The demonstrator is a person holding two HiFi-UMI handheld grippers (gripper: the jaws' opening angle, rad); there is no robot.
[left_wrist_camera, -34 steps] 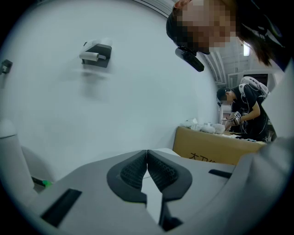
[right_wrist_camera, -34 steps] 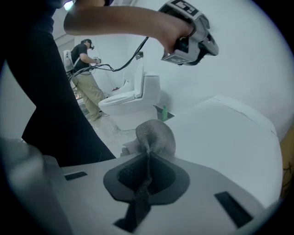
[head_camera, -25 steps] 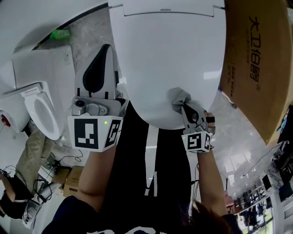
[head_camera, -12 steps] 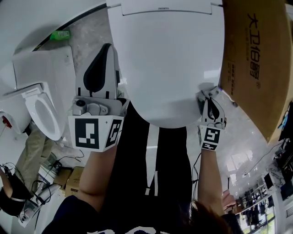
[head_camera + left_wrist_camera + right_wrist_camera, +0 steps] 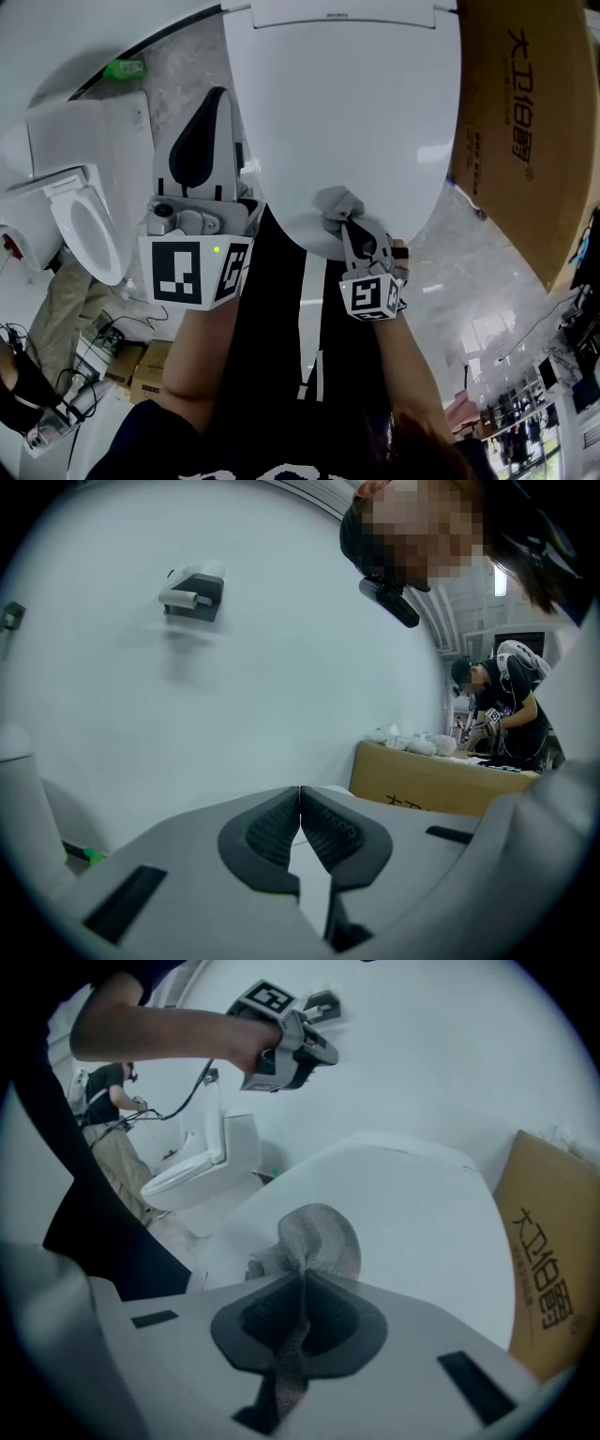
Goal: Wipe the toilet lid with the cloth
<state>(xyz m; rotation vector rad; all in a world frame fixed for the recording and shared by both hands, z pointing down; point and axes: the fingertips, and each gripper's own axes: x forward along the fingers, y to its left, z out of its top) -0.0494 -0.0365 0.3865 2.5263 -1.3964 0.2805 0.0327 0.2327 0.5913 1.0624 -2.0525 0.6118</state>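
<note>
The white toilet lid (image 5: pixel 352 112) fills the top middle of the head view, closed; it also spreads ahead in the right gripper view as the toilet lid (image 5: pixel 412 1213). A grey cloth (image 5: pixel 337 204) lies bunched on the lid's near front edge. My right gripper (image 5: pixel 345 223) is shut on the cloth (image 5: pixel 314 1241), whose tail hangs down between the jaws. My left gripper (image 5: pixel 208 117) is held up to the left of the lid, off it, jaws shut on nothing (image 5: pixel 300 794).
A tall brown cardboard box (image 5: pixel 525 131) stands right of the toilet. A second white toilet (image 5: pixel 84 220) with a raised seat is at the left. A green object (image 5: pixel 124 68) lies on the floor at the back left. Another person (image 5: pixel 502 710) works behind a box.
My right gripper has swept the cloth from the lid's right rim back left along the front edge to the near middle. The left gripper has not moved.
</note>
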